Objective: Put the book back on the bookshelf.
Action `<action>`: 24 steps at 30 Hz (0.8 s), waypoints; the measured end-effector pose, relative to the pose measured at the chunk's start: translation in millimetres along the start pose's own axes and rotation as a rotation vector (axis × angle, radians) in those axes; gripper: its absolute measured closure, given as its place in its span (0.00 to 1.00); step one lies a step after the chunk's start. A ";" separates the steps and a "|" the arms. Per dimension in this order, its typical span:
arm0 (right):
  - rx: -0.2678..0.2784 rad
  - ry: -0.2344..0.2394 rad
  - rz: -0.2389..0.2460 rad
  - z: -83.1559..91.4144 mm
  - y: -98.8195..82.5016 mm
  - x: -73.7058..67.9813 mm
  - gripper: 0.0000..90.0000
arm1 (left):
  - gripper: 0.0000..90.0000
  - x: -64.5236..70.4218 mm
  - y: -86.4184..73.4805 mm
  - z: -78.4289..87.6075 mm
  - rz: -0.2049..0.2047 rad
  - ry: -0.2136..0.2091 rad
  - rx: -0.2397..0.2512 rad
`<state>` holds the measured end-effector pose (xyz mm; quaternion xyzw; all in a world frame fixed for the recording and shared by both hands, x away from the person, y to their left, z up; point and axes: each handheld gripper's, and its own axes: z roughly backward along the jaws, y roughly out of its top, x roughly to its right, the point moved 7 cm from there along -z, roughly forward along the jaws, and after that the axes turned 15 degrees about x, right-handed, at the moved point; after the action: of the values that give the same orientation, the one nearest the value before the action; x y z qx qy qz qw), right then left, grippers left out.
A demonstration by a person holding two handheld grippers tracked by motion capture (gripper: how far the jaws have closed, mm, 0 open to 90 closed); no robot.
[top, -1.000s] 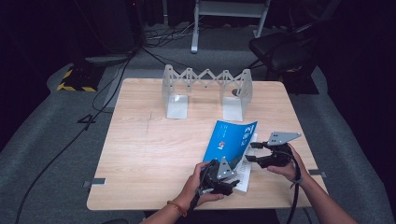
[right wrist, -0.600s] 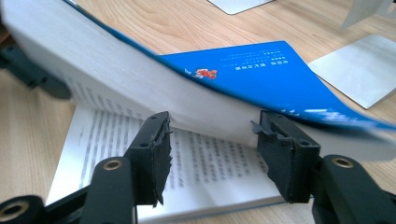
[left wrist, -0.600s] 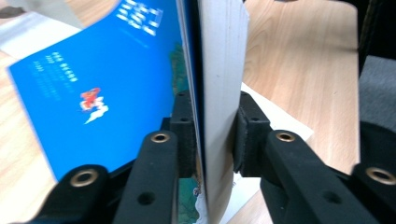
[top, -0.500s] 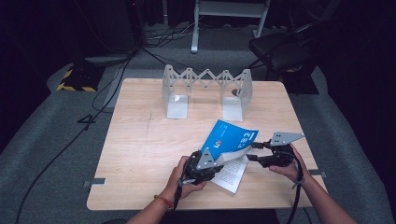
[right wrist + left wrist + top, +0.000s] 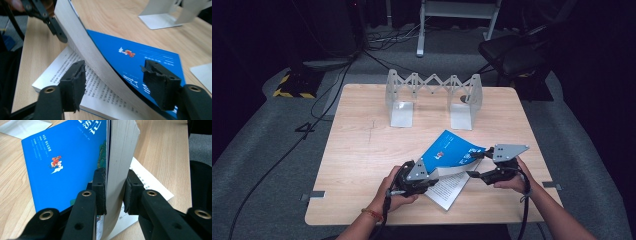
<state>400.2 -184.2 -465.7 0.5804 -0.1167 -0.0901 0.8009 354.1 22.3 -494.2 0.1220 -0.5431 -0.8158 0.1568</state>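
Observation:
A paperback book with a blue cover [image 5: 451, 150] lies open near the table's front edge. My left gripper [image 5: 432, 175] is shut on the blue cover and a thick wad of pages [image 5: 122, 150], holding them up off the printed page [image 5: 447, 187] below. In the left gripper view its pads [image 5: 100, 190] press both sides of that wad. My right gripper [image 5: 472, 164] stands open at the book's right side. In the right gripper view its jaws straddle the curved, lifted pages [image 5: 82, 47] without touching them, and the left gripper [image 5: 57, 30] shows beyond.
A folding metal book rack [image 5: 432, 90] stands at the back of the wooden table [image 5: 362, 145]. A dark chair [image 5: 512, 55] and floor cables [image 5: 337, 85] lie beyond the table. One foot of the rack [image 5: 160, 22] is close behind the book.
My left gripper has moved left and slightly away, carrying the cover and pages up so the book stands open wider. The right gripper has barely shifted.

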 end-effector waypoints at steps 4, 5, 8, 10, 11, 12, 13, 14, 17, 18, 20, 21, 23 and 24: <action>0.028 0.072 -0.001 -16.6 -6.4 -3.9 0.38 | 0.82 -5.5 -3.0 7.7 0.022 -0.005 0.000; 0.028 0.072 -0.001 -16.6 -6.4 -3.9 0.38 | 0.82 -5.5 -3.0 7.7 0.022 -0.005 0.000; -0.005 0.081 0.016 -24.0 -15.1 -4.3 0.38 | 0.81 -8.2 -5.8 11.7 0.027 -0.012 -0.005; -0.047 0.062 0.051 -28.9 -20.9 -1.4 0.40 | 0.81 -10.0 -7.3 13.9 0.022 -0.019 -0.009; -0.061 0.059 0.072 -30.4 -23.4 0.7 0.41 | 0.81 -11.1 -7.5 15.0 0.022 -0.017 -0.005; -0.072 0.048 0.079 -31.0 -25.5 3.4 0.41 | 0.81 -11.8 -7.7 16.4 0.027 -0.015 -0.003; -0.080 0.033 0.082 -31.3 -27.7 6.6 0.41 | 0.81 -13.4 -7.9 18.0 0.026 -0.013 -0.004; -0.087 0.017 0.087 -31.1 -30.2 9.8 0.42 | 0.81 -14.8 -8.2 19.5 0.026 -0.013 -0.003; -0.107 -0.019 0.107 -30.5 -37.7 17.4 0.43 | 0.80 -19.0 -8.1 22.8 0.026 -0.016 -0.004; -0.115 -0.032 0.123 -30.6 -39.5 19.3 0.44 | 0.80 -20.6 -7.7 23.9 0.026 -0.018 -0.003; -0.123 -0.061 0.145 -30.8 -42.7 22.7 0.52 | 0.80 -25.5 -6.2 26.6 0.033 -0.023 0.004; -0.112 -0.072 0.159 -30.7 -42.4 23.6 0.55 | 0.80 -27.0 -5.8 27.4 0.039 -0.022 0.009; -0.104 -0.078 0.197 -31.0 -40.0 22.6 0.60 | 0.79 -30.7 -5.4 29.5 0.046 -0.020 0.015; -0.110 -0.077 0.218 -31.9 -39.1 21.4 0.63 | 0.78 -31.6 -5.6 30.1 0.044 -0.017 0.012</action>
<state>429.6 -173.3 -510.6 0.5155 -0.2047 -0.0313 0.8315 371.4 62.1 -487.0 0.1042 -0.5518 -0.8100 0.1692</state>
